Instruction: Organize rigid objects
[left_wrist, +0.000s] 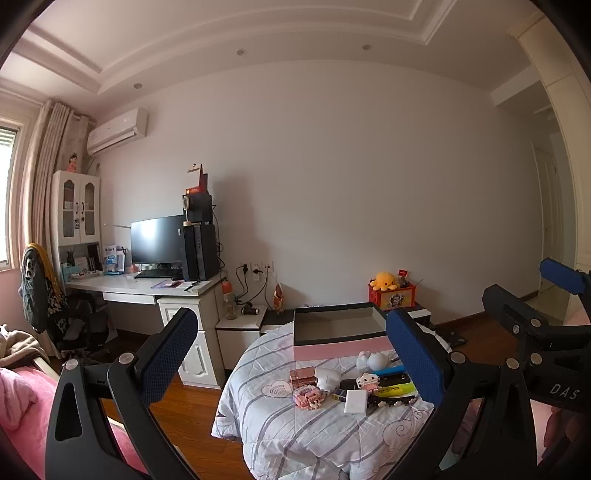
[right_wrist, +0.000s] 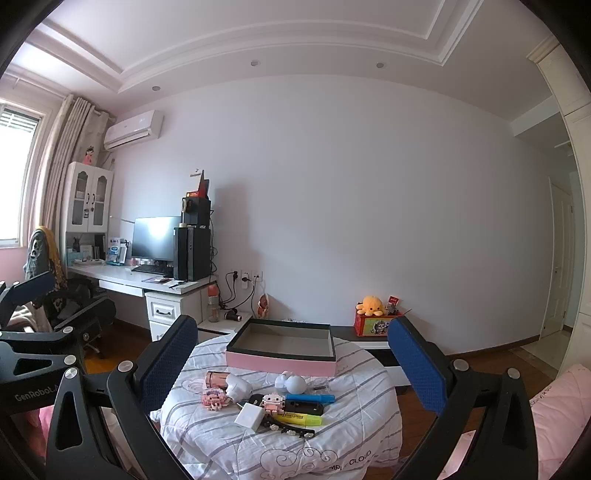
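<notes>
Both grippers, left gripper and right gripper, stand wide, holding nothing. The pink box sits at the quilted table's far edge. Only the right view shows its black hair clip unobstructed.

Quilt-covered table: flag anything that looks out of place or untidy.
Small items lie jumbled on the quilt: white charger overlapping a black hair clip, markers, toy figures. The pink box behind them sits empty.

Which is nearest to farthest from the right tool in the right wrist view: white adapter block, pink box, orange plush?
1. white adapter block: front of the quilted table, left of centre.
2. pink box: open, at the table's back.
3. orange plush: on the low cabinet by the wall, right.
</notes>
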